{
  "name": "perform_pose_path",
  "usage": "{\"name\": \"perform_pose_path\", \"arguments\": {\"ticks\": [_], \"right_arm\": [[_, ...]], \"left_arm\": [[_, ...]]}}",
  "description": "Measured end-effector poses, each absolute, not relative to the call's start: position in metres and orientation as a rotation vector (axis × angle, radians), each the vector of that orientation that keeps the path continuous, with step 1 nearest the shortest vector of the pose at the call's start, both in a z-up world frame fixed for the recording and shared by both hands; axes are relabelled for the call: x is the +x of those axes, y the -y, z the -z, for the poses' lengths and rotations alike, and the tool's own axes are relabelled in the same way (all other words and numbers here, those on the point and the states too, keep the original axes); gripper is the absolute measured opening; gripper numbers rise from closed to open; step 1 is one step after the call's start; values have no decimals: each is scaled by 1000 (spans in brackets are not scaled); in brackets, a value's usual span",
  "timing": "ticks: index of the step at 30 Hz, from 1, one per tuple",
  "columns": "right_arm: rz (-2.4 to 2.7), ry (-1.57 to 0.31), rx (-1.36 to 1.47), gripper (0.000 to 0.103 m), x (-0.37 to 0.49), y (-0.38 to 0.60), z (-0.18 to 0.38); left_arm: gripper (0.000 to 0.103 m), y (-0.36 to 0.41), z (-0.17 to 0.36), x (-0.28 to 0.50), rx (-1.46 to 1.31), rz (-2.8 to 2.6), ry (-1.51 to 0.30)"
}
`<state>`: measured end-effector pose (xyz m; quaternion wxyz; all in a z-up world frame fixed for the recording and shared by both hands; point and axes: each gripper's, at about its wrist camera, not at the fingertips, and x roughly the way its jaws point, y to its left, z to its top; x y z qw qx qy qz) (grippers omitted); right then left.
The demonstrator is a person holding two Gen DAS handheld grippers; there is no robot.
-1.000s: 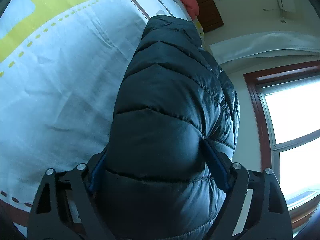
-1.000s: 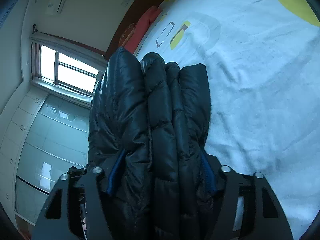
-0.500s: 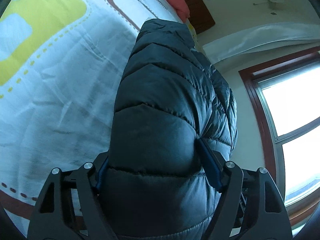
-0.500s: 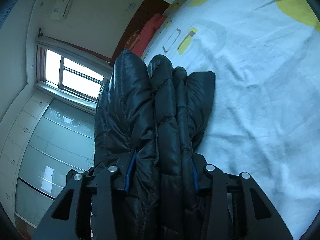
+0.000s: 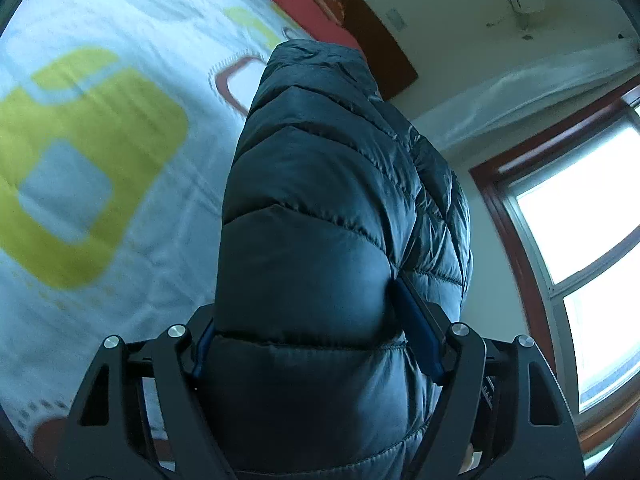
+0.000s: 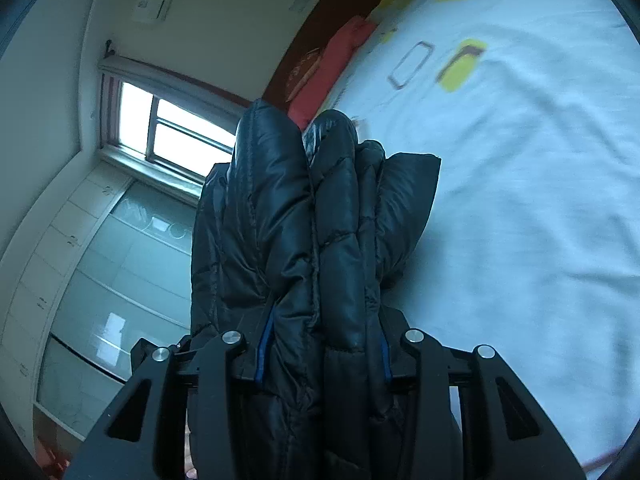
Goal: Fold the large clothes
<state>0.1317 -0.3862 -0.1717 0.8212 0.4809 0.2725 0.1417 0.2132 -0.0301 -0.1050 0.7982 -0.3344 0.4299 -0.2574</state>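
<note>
Now the left gripper (image 5: 316,344) squeezes a fat fold of the dark puffy jacket (image 5: 332,216). Its jaws have just been closing. The right gripper (image 6: 320,356) pinches bunched-up jacket layers, probably held above the bed sheet (image 6: 520,200) on the right, jaws just closing too.

Your dark quilted puffer jacket (image 5: 320,240) is bunched into thick, glossy folds, several layers side by side, raised above the patterned bedsheet (image 5: 100,160).
</note>
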Motion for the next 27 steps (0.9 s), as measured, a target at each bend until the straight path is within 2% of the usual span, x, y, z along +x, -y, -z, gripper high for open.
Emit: {"name": "perform_pose_path", "arguments": {"ticks": [8,14,19,27], "right_arm": [[-384,-601,1047,39,187,350,178],[-392,-642,1067,39,216,335,194],[-368,-671,1084,39,214,335,208],[-375,-671,1115,39,210,336,217]], "left_arm": [[75,-20,98,249,-723,492,-893],[75,-44,114,285,-735,464,-937],[75,-52,143,300,-732,430,-995],[78,-54,156,297,-703,435,-970]]}}
